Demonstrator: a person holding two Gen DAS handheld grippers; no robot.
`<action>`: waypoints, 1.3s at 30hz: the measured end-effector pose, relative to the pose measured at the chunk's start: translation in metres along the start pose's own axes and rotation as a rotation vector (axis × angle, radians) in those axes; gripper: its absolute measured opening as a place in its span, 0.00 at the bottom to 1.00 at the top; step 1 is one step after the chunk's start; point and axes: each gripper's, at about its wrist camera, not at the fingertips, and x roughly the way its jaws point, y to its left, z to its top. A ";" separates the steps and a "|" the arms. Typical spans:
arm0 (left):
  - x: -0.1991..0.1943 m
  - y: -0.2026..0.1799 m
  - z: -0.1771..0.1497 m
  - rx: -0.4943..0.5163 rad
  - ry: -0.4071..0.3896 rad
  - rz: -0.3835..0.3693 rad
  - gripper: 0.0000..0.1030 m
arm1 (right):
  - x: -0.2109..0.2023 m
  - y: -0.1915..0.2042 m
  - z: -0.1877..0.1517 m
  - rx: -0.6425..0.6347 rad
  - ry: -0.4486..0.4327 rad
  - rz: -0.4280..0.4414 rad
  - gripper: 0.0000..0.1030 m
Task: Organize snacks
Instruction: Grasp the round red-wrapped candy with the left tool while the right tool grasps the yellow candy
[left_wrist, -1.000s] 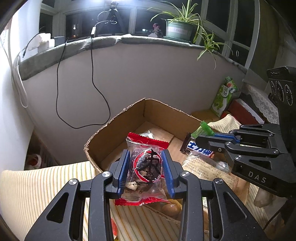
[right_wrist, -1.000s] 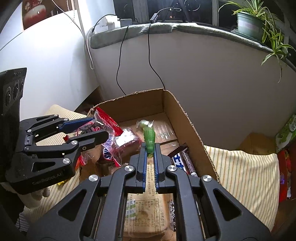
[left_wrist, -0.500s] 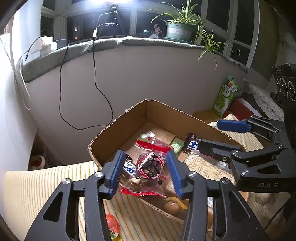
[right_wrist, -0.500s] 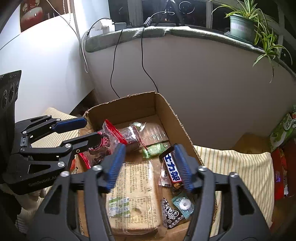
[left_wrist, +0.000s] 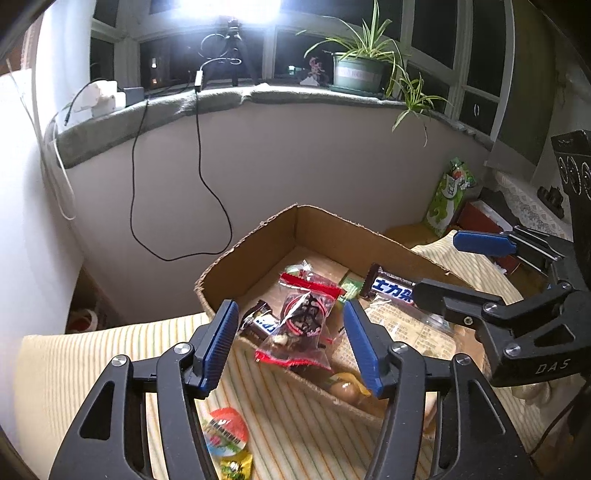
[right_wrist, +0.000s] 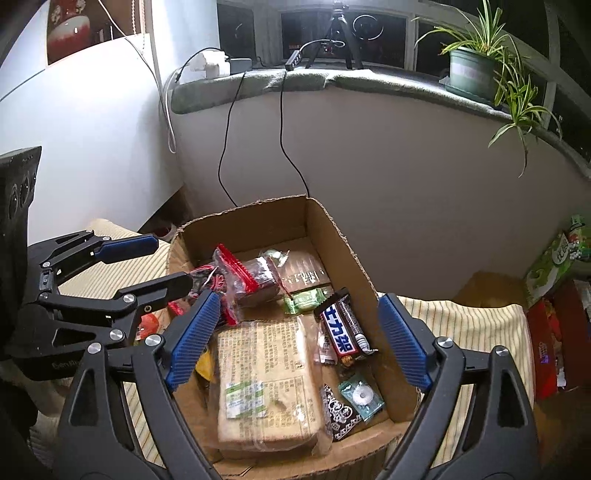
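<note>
An open cardboard box (right_wrist: 258, 229) (left_wrist: 332, 236) holds several snacks. My left gripper (left_wrist: 290, 345) hovers at its near rim with its jaws opening. A clear packet with red edges (left_wrist: 303, 321) (right_wrist: 240, 280) lies free between the pads, which do not touch it. My right gripper (right_wrist: 297, 339) hangs over the box, its jaws opening wide with nothing held. Below it lie a wrapped bread slab (right_wrist: 266, 380), a chocolate bar with a blue label (right_wrist: 341, 334) (left_wrist: 391, 288) and a small green candy (right_wrist: 304, 300). Each view shows the other gripper, the right (left_wrist: 436, 264) and the left (right_wrist: 173, 262).
The box sits on a striped cloth (left_wrist: 92, 365). A jelly cup (left_wrist: 221, 432) and a yellow packet (left_wrist: 234, 467) lie on the cloth under my left gripper. A green bag (left_wrist: 448, 195) and a red box (right_wrist: 546, 347) stand to the right. A black cable (left_wrist: 199, 166) hangs down the wall behind.
Both grippers opened. The left let go of the red-edged packet, which dropped onto the snacks in the box. The right released the green candy into the box and drew back slightly.
</note>
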 end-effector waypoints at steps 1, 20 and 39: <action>-0.003 0.000 -0.001 -0.001 -0.002 0.002 0.57 | -0.002 0.001 0.000 0.001 -0.001 0.004 0.87; -0.057 0.069 -0.051 -0.118 0.005 0.060 0.57 | -0.053 0.092 -0.025 -0.066 -0.081 0.228 0.87; -0.022 0.072 -0.078 -0.043 0.146 -0.037 0.40 | 0.032 0.165 -0.094 -0.026 0.154 0.232 0.55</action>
